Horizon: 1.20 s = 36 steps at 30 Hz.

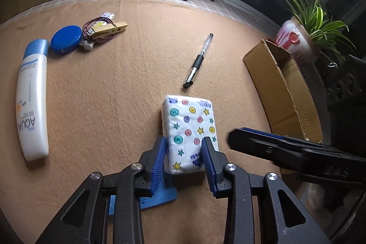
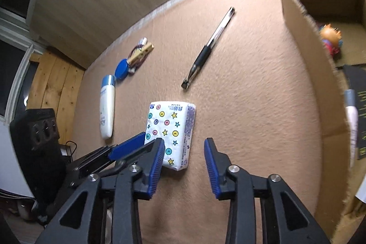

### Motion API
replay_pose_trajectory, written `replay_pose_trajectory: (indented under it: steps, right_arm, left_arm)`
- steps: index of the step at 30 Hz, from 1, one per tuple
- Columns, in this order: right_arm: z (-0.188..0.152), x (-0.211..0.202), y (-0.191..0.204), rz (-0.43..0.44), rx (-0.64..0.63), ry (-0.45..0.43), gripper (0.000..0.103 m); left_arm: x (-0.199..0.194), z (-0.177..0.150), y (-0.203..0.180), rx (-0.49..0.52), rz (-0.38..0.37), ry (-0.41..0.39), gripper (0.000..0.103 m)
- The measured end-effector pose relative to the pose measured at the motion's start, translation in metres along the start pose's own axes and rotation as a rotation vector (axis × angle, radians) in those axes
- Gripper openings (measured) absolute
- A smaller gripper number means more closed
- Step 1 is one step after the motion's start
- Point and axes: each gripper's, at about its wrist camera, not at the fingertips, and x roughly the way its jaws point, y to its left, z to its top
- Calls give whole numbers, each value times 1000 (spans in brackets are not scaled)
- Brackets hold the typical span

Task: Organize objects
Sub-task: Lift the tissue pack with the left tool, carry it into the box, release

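Note:
A white tissue pack (image 1: 189,125) (image 2: 170,129) printed with stars and buttons lies flat on the tan cloth. My left gripper (image 1: 184,152) hovers over its near end. The left finger is at the pack's left edge and the right finger is above its top, with a gap between the jaws, so it is open. My right gripper (image 2: 184,157) is open just right of the pack with only cloth between its fingers. In the left wrist view the right gripper (image 1: 235,137) reaches in from the right. A black pen (image 1: 199,61) (image 2: 208,47) lies beyond the pack.
At the left lie a white sunscreen bottle (image 1: 32,102) (image 2: 107,111), a blue round tin (image 1: 66,38) and a wooden clothespin (image 1: 109,29) with cord. A cardboard box (image 1: 281,88) (image 2: 304,38) stands open at the right with a toy (image 2: 329,38) inside. A flat blue piece (image 1: 160,197) lies under my left gripper.

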Motion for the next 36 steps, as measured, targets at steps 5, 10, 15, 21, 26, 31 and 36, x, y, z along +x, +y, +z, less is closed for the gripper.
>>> replay_pose_trajectory:
  steps: [5, 10, 15, 21, 26, 31, 36]
  right_arm:
    - [3, 12, 1, 11, 3, 25, 23]
    - [2, 16, -1, 36, 20, 41, 16]
    - [-1, 7, -4, 49, 31, 24, 16]
    - [-12, -43, -8, 45, 15, -61, 16]
    - [-19, -88, -17, 4, 10, -152, 16]
    - [-26, -127, -35, -55, 21, -233, 16]
    - [-33, -154, -65, -84, 70, -277, 16]
  left_arm:
    - [0, -2, 3, -7, -10, -1, 34]
    - [1, -1, 1, -4, -23, 4, 30]
    - [-4, -3, -8, 6, -29, 2, 29]
    - [-27, 0, -47, 62, -82, -42, 29]
    - [-36, 9, -92, 133, -122, -75, 29]
    - [-33, 16, -135, 191, -181, -72, 29]
    - [-24, 16, -172, 247, -213, -57, 29]
